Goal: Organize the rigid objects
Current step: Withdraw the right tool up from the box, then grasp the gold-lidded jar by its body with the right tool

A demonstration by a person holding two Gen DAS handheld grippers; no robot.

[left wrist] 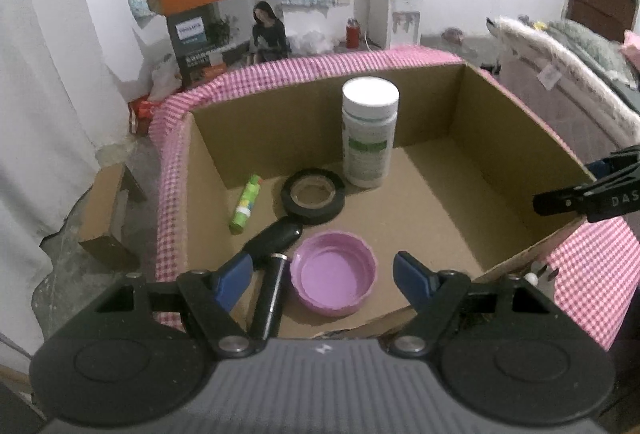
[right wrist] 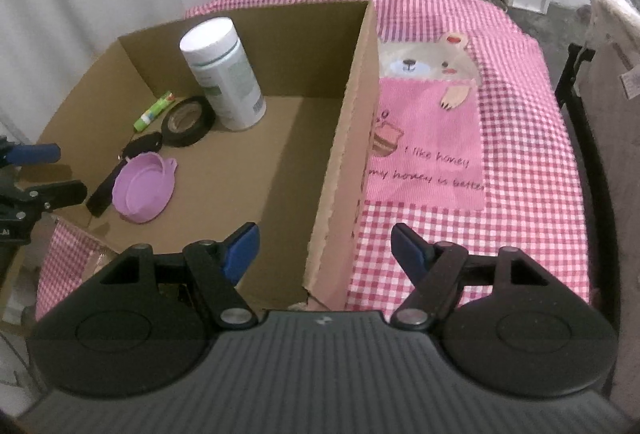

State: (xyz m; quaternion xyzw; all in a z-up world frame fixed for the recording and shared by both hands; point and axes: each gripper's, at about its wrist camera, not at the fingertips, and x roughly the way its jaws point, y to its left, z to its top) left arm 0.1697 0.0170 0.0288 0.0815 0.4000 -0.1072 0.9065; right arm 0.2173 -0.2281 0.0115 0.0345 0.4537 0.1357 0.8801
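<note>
Open cardboard box point(left wrist: 516, 154), plain corrugated walls, is sitting on a pink-and-white gingham cloth point(right wrist: 520, 154) with a bear print over the worktop. Everything is lying toward the box's left side: tall white plastic bottle point(left wrist: 370, 132) with a flat white cap and green label is standing upright near the back wall; black tape roll point(left wrist: 313, 196) with a cardboard core is lying flat just in front of it; slim green glue stick point(left wrist: 245, 204) is lying left of the roll; a glossy black rounded piece point(left wrist: 276, 236) is resting by the roll, kind unclear; a thin black cylinder point(left wrist: 272, 298) is lying beside a round lilac plastic lid point(left wrist: 335, 274), hollow side up, ridged rim. Left gripper point(left wrist: 322, 274) is hovering over the lid and cylinder, blue-padded jaws wide, gripping nothing. Right gripper point(right wrist: 324, 248) is hanging over the box's right wall, jaws wide, straddling the wall's edge, not pressing it.
</note>
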